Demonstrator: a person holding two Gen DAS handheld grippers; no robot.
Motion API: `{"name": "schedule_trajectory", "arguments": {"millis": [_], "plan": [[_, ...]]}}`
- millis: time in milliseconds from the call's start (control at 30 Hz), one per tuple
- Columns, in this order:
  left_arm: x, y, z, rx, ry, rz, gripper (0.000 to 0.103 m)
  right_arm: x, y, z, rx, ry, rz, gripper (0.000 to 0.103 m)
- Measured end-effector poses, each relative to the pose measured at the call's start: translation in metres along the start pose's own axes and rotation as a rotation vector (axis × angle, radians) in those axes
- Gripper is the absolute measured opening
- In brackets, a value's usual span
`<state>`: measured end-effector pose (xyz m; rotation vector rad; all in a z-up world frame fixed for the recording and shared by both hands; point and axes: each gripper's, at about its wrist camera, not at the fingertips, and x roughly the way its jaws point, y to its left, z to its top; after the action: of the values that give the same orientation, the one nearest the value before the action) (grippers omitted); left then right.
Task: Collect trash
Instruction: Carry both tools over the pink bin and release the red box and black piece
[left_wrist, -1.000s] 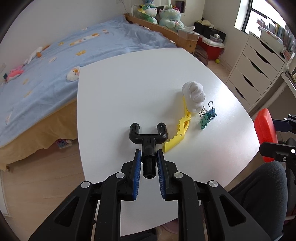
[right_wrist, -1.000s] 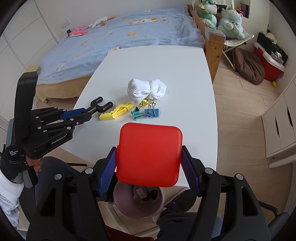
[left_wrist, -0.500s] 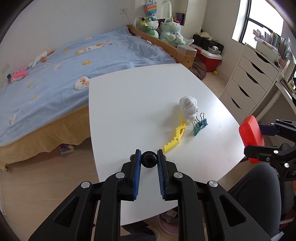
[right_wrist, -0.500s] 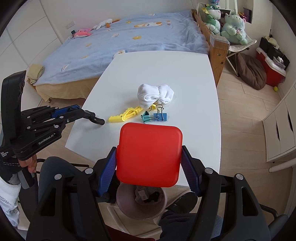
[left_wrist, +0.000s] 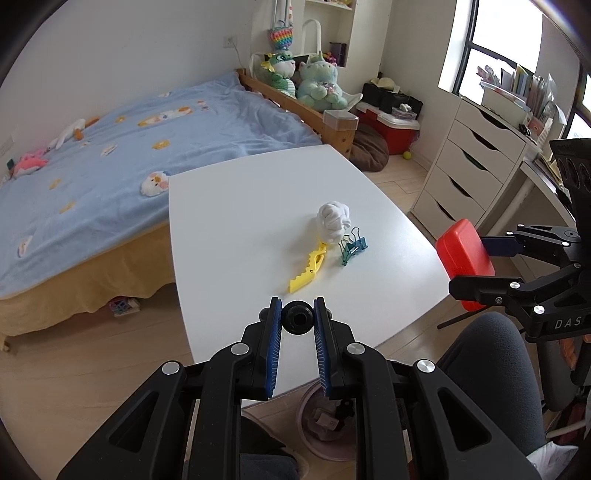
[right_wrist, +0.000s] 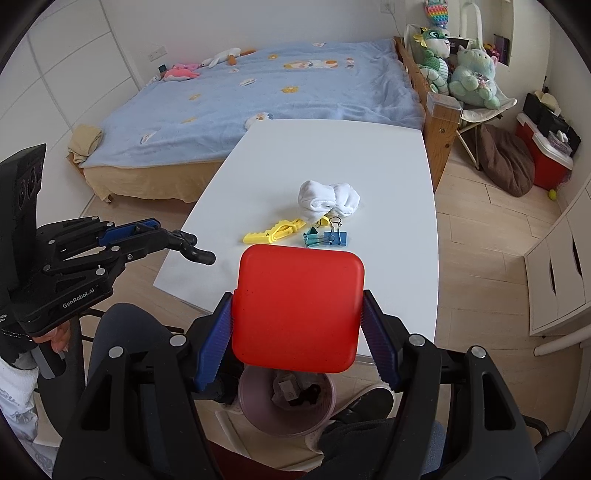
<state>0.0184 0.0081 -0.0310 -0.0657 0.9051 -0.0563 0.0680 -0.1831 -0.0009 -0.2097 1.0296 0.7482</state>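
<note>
My left gripper (left_wrist: 297, 323) is shut on a black Y-shaped plastic piece (left_wrist: 297, 322), held above the near table edge; it also shows in the right wrist view (right_wrist: 192, 251). My right gripper (right_wrist: 297, 310) is shut on a red square lid (right_wrist: 297, 308), held over a pink trash bin (right_wrist: 286, 410) on the floor. The bin also shows in the left wrist view (left_wrist: 325, 424). On the white table (left_wrist: 240, 206) lie a white balled sock (left_wrist: 332, 221), a yellow clip (left_wrist: 308, 271) and binder clips (left_wrist: 352, 249).
A bed with a blue blanket (left_wrist: 129, 147) stands beyond the table. White drawers (left_wrist: 469, 166) are at the right. A dark office chair (left_wrist: 491, 369) is beside the bin. A red cooler (left_wrist: 391, 129) and plush toys (left_wrist: 306, 81) are at the back.
My left gripper has lifted the black piece off the table and pulled back toward the near edge, tilting up. The right gripper still holds the red lid over the bin.
</note>
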Motion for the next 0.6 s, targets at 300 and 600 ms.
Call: {"name": "schedule_trajectory", "arguments": {"millis": [300, 600], "plan": [[-0.026, -0.017, -0.015, 0.019, -0.029, -0.030, 0.017, -0.026, 0.016, -0.019, -0.055, -0.019, 0.014, 0.067], [-0.044, -0.029, -0.033, 0.022, -0.041, -0.041, 0.017, -0.035, 0.031, -0.051, -0.093, 0.014, 0.055, 0.067]]}}
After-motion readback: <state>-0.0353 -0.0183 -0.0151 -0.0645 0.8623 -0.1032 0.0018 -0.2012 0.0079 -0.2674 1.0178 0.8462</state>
